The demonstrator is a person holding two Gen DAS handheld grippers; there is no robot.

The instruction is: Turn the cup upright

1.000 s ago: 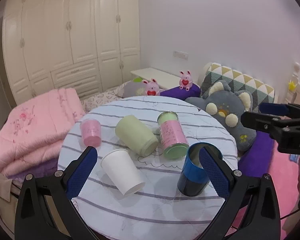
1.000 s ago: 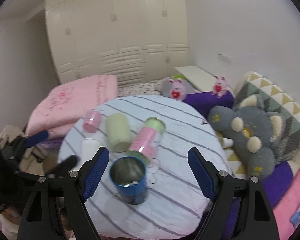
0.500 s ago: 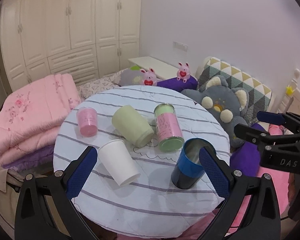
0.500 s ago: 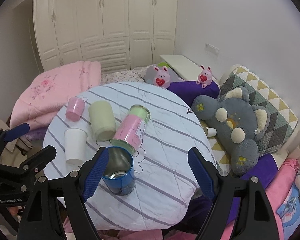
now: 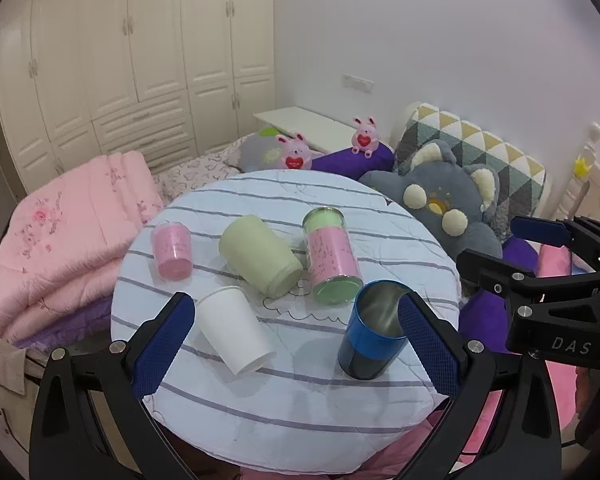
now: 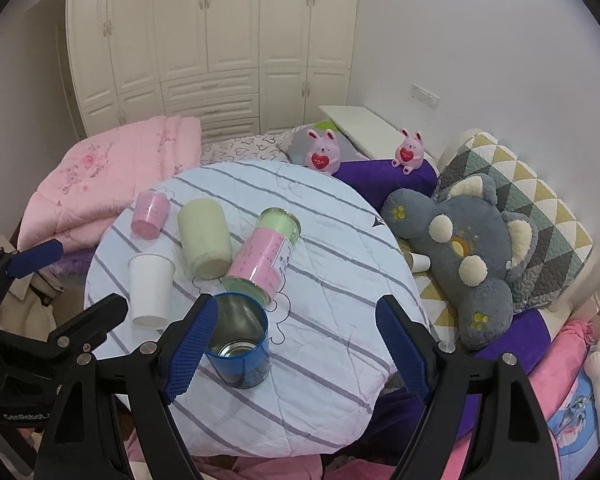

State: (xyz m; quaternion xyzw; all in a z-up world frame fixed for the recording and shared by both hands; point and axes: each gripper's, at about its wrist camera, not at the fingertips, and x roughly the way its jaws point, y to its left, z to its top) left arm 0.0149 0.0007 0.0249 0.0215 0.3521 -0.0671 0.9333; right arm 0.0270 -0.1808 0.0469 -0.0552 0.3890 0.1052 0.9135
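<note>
Soft, even indoor light, source possibly overhead. Faint shadows under cups (image 5: 235,331). Heavy fisheye bending, black vignette at corners. Centre sharp, edges slightly soft.

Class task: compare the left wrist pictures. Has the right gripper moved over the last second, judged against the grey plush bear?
Yes. The right gripper has dropped and pulled back from the table: it was level with the grey plush bear, and now sits below it, nearer the camera.
</note>
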